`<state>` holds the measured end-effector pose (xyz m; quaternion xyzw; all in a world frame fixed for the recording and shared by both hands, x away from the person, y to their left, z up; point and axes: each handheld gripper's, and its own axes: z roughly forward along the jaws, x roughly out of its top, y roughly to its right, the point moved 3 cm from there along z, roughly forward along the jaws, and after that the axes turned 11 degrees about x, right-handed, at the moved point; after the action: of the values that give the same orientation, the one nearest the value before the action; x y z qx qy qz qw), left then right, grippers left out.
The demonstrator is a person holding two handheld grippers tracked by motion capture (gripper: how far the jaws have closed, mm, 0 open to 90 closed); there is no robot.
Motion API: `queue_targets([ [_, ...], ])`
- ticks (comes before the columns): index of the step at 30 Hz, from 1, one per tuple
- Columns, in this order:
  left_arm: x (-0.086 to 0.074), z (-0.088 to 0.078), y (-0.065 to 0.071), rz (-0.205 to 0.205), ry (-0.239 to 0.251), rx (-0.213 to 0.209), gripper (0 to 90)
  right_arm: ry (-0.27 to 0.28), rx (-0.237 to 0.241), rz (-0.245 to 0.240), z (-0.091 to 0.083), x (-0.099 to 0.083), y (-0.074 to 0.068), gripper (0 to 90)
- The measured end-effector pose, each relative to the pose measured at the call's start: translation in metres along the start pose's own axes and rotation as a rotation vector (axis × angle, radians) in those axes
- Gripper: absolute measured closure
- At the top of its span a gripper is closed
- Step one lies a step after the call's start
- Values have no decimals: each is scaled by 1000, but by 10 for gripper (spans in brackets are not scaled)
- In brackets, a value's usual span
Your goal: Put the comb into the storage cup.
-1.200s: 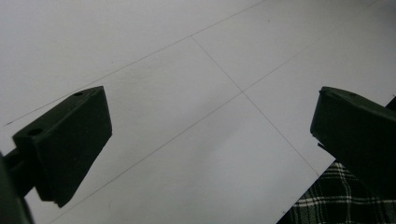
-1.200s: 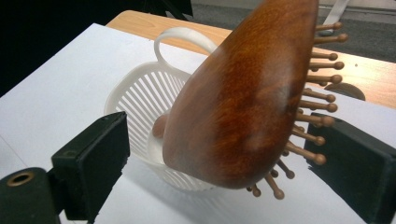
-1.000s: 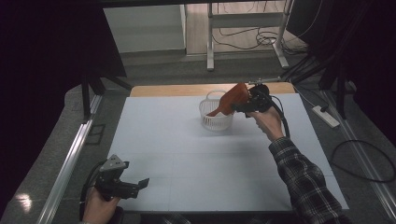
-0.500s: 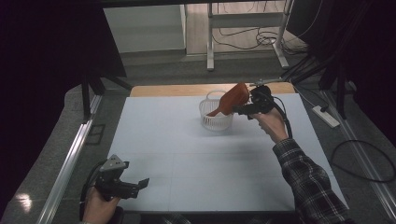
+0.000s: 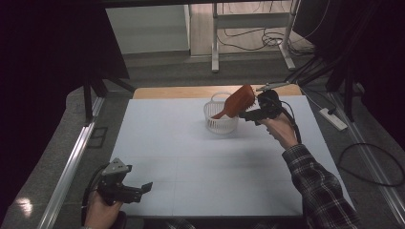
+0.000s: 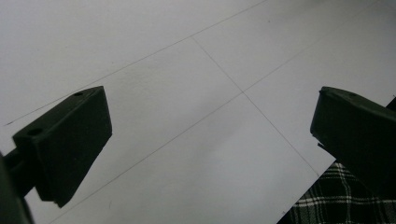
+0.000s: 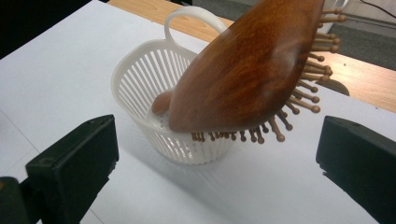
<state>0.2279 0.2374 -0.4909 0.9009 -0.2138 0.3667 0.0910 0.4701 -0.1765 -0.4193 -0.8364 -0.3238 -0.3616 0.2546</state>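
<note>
The white table top took up most of the high view, with a strip of bare wood along its far edge; a small white slatted basket with a loop handle stood near that far edge, a little right of centre; a wooden hairbrush leaned in it, handle end down inside the basket, broad head tilted up and out over the rim toward the right, so its long axis ran on a slant from the basket floor up toward the right gripper; that gripper hung just beside the head of the brush, and its jaws had just been opening; in the right gripper view they stood wide apart with nothing between them, the brush lying straight ahead and slightly above, smooth back toward the camera and pins pointing away and down, apparently resting on the basket alone; the right hand was by far the nearer, and a clean withdrawal away from the head looked the likely next step; the left gripper sat well apart at the near left corner, released and wide over bare table, beside a plaid sleeve.
</note>
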Motion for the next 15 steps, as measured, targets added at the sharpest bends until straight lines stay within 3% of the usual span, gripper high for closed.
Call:
queue_targets([
  [15,0,-1,-1,-9,4,8,0,1,-6,-25,-9,-11,-5,0],
])
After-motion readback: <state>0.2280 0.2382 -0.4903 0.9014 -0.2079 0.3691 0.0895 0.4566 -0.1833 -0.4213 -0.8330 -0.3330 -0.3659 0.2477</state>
